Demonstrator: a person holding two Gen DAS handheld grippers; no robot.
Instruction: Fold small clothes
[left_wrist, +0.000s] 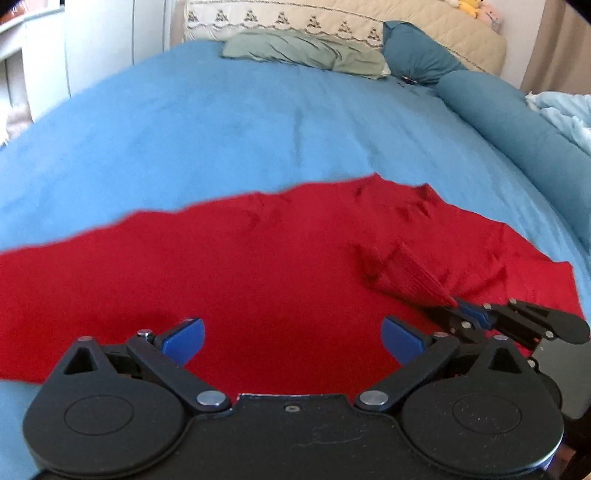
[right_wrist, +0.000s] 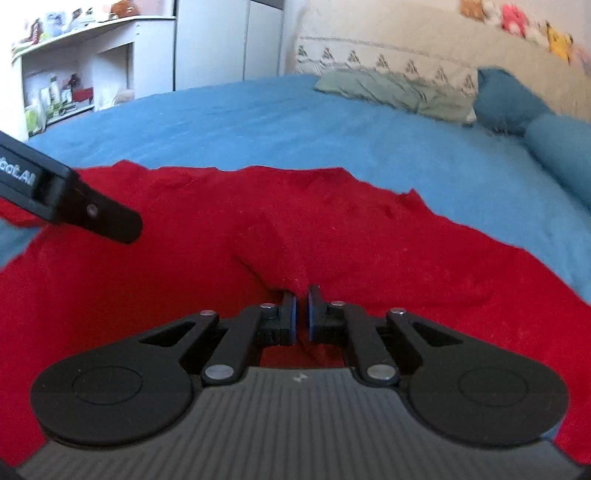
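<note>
A red garment lies spread on the blue bed. My left gripper is open, its blue pads wide apart just above the garment's near part, holding nothing. My right gripper is shut on a pinched ridge of the red garment, which rises in a small peak at its tips. In the left wrist view the right gripper shows at the right, gripping a raised fold of the cloth. In the right wrist view one arm of the left gripper shows at the left.
A grey-green pillow, teal bolsters and a cream patterned headboard cover lie at the bed's far end. A light blue blanket is at the far right. White shelves stand beyond the bed's left side.
</note>
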